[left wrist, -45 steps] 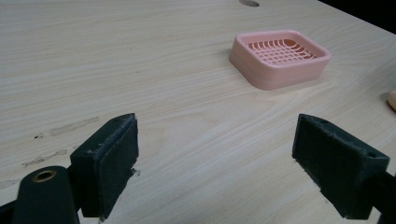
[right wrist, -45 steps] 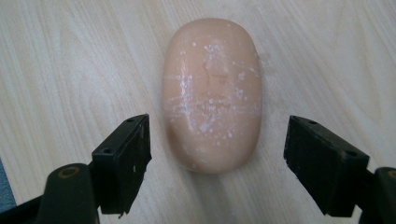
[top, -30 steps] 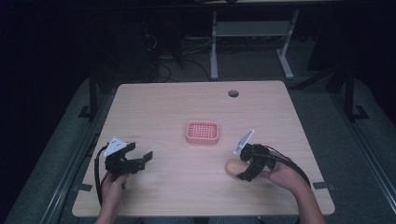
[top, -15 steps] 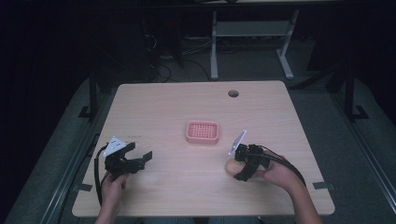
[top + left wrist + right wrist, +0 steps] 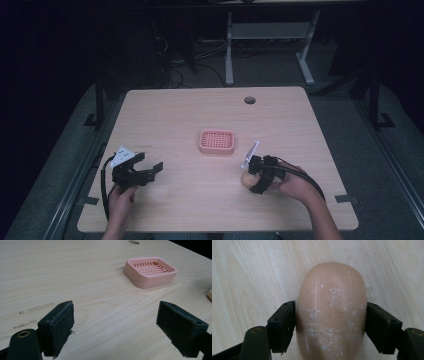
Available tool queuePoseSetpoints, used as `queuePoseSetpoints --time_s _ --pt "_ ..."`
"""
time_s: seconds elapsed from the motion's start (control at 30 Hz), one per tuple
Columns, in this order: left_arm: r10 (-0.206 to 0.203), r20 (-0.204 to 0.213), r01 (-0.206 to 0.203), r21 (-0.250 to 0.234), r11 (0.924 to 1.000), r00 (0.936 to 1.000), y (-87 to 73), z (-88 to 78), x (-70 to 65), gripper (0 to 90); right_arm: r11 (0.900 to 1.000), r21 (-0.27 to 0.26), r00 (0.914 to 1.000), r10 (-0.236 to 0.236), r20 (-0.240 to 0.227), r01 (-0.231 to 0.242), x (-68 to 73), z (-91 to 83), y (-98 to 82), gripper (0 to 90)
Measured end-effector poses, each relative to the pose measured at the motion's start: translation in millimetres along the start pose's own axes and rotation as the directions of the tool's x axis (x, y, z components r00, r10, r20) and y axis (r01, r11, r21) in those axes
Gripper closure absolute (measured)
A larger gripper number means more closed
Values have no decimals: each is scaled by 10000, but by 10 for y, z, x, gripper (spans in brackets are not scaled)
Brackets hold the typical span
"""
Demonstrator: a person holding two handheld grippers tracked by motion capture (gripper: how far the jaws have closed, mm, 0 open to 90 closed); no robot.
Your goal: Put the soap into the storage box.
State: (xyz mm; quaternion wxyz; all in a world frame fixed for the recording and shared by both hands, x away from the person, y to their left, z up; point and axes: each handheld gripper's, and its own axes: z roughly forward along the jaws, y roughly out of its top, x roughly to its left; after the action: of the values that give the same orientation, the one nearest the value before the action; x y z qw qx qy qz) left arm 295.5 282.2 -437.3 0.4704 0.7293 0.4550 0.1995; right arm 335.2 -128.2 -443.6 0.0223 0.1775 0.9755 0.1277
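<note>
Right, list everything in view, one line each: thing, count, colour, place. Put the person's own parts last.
soap bar: one, peach, near right of the table, between the right gripper's jaws, both pads against its sides.
soap dish: one, pink, slotted, table centre.
table: one, light wood, round hole near the far edge.
left gripper: one, black, open, near left.
right gripper: one, black, on the soap bar.
hands: two, at the near edge, holding the grippers.

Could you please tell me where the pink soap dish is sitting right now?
In the high view the pink soap dish sits near the middle of the table, up-left of the right gripper and its soap bar.
</note>
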Motion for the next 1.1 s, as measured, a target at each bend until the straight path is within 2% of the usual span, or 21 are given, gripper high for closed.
queuePoseSetpoints --time_s 0.6,0.83,0.93,0.97,1.1 --pt "-2 17 2 -12 10000 10000 0 0 0 143 10000 47 10000 81 -29 -80 -12 11 13 311" --pt "7 15 -7 -14 10000 10000 1 -2 1 142 9994 164 9995 -295 64 294 21 3 30 317" --pt "-10 14 10 -8 10000 10000 2 -2 3 142 9994 29 9992 -357 176 357 38 -28 39 318" --pt "-6 14 6 -9 10000 10000 2 -2 3 143 9992 -177 9992 -362 186 366 35 -61 46 318" --pt "7 16 -7 -8 10000 10000 2 -4 2 143 9989 -189 9989 -415 232 420 25 -97 71 318"
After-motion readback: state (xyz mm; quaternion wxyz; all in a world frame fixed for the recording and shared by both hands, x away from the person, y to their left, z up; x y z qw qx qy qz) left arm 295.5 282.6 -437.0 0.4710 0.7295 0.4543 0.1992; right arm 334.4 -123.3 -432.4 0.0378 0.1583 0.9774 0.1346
